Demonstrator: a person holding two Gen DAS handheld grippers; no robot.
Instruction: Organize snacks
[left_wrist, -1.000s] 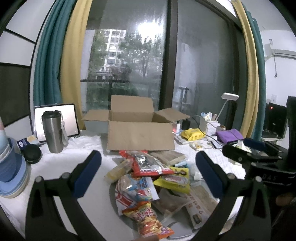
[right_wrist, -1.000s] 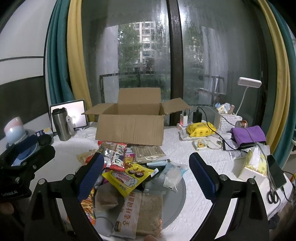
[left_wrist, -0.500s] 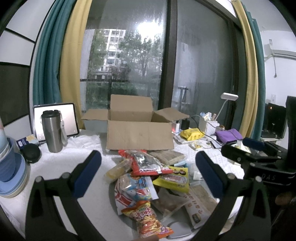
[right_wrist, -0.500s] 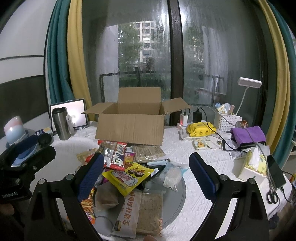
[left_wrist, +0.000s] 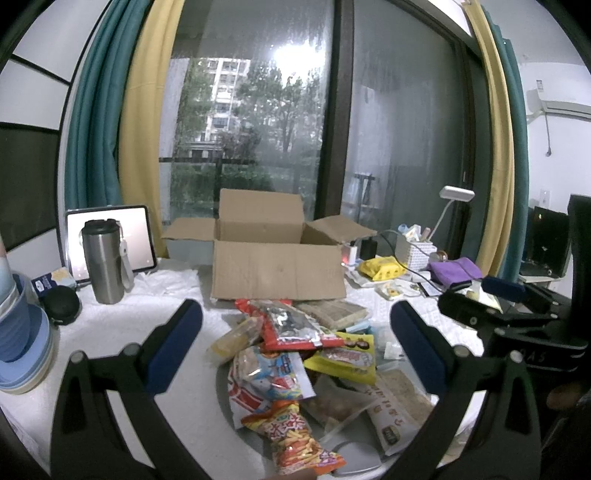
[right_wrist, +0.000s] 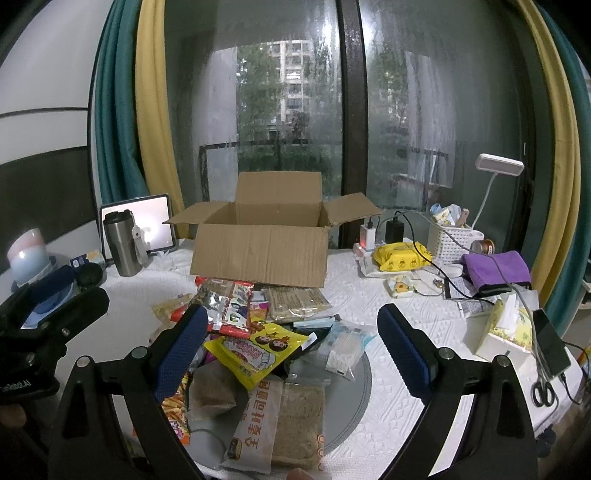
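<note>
An open cardboard box (right_wrist: 260, 242) stands on the white table (right_wrist: 369, 295). Just before it lies the heap of snack packets (right_wrist: 255, 339). Above the heap hover the left gripper (left_wrist: 295, 332) and right gripper (right_wrist: 290, 328), both spread wide, empty.

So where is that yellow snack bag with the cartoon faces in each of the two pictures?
Left wrist view: the yellow snack bag lies right of centre in the pile, just below the red packet.
Right wrist view: the same bag sits near the centre, on top of the pile, between the open fingers.
Shared landmark: the open cardboard box stands behind the pile in both.
</note>
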